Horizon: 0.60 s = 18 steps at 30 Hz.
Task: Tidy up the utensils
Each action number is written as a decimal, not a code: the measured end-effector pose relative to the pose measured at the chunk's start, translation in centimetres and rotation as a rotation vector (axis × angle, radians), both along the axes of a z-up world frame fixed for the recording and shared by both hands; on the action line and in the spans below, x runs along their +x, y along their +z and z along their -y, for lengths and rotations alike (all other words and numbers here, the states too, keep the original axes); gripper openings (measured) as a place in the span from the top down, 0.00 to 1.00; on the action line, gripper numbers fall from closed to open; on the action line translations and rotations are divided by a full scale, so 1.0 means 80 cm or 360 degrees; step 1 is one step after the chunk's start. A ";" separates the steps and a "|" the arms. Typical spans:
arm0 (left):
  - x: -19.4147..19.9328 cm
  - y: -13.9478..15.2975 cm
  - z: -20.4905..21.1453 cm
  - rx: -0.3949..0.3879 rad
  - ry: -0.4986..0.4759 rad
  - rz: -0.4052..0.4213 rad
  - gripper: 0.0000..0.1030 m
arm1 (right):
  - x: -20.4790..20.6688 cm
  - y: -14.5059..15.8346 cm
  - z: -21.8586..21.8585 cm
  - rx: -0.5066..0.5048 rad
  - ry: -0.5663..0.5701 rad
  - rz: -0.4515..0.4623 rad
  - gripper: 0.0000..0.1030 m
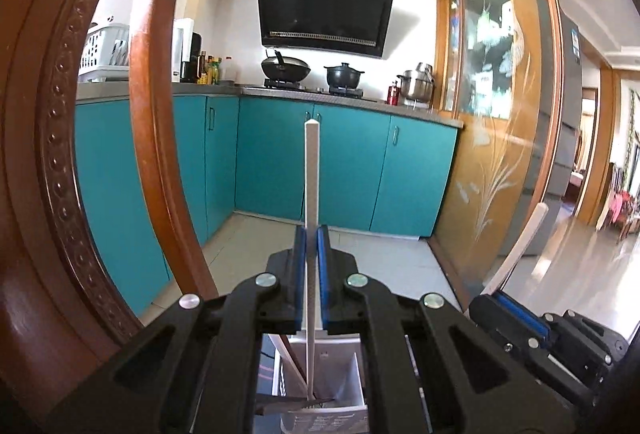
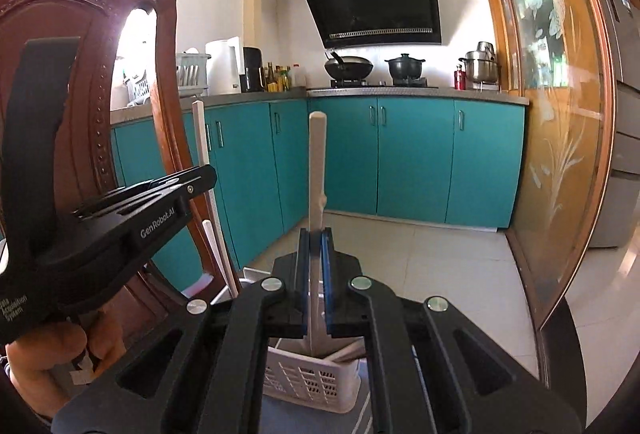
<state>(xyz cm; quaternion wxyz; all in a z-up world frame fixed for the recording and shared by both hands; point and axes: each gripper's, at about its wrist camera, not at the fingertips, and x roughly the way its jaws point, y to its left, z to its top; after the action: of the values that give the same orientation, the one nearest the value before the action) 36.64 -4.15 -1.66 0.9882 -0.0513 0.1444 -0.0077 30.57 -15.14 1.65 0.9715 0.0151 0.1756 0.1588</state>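
Observation:
My left gripper (image 1: 311,234) is shut on a thin white utensil handle (image 1: 311,170) that stands upright. The handle's lower end reaches down into a white divided utensil holder (image 1: 352,374) right below the jaws. A dark metal piece shows at the bottom of that compartment. My right gripper (image 2: 315,234) is shut on a cream utensil handle (image 2: 318,162), also upright, above the holder's perforated white wall (image 2: 308,382). Each gripper shows in the other's view: the right gripper (image 1: 498,300) at lower right, the left gripper (image 2: 204,176) at left. Further white handles (image 2: 224,258) stand in the holder.
A carved wooden chair back (image 1: 60,154) rises close on the left. A person's hand (image 2: 52,354) grasps the left tool. Behind are teal cabinets (image 1: 344,170), a stove with a wok (image 1: 285,68) and pots, a glass sliding door (image 1: 496,114) on the right, and tiled floor (image 2: 440,266).

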 end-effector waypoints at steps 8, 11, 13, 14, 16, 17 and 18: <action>-0.012 -0.005 0.007 0.0051 -0.0011 -0.0013 0.93 | -0.010 0.010 0.005 0.0025 -0.0014 0.0030 0.87; -0.018 -0.004 0.008 0.0064 -0.0013 -0.0009 0.90 | -0.024 0.020 0.004 0.0022 -0.0006 0.0086 0.82; -0.025 -0.002 0.008 0.0074 -0.0012 0.0000 0.87 | -0.043 0.029 0.005 0.0009 -0.0002 0.0160 0.73; -0.031 -0.001 0.007 0.0084 -0.0008 0.0013 0.82 | -0.051 0.033 0.006 0.0004 -0.0001 0.0190 0.66; -0.041 0.003 0.008 0.0104 0.0000 0.0040 0.71 | -0.073 0.040 0.011 0.0003 0.0009 0.0253 0.59; -0.048 0.004 0.007 0.0113 0.0007 0.0058 0.65 | -0.081 0.042 0.013 0.0006 0.0018 0.0262 0.58; -0.058 0.006 0.006 0.0122 0.0016 0.0081 0.63 | -0.088 0.044 0.016 0.0010 0.0025 0.0268 0.57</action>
<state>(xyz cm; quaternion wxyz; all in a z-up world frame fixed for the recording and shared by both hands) 32.00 -4.62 -1.16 0.9928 -0.0138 0.1192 0.0014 23.51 -16.41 5.21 0.9814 0.0035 0.0930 0.1678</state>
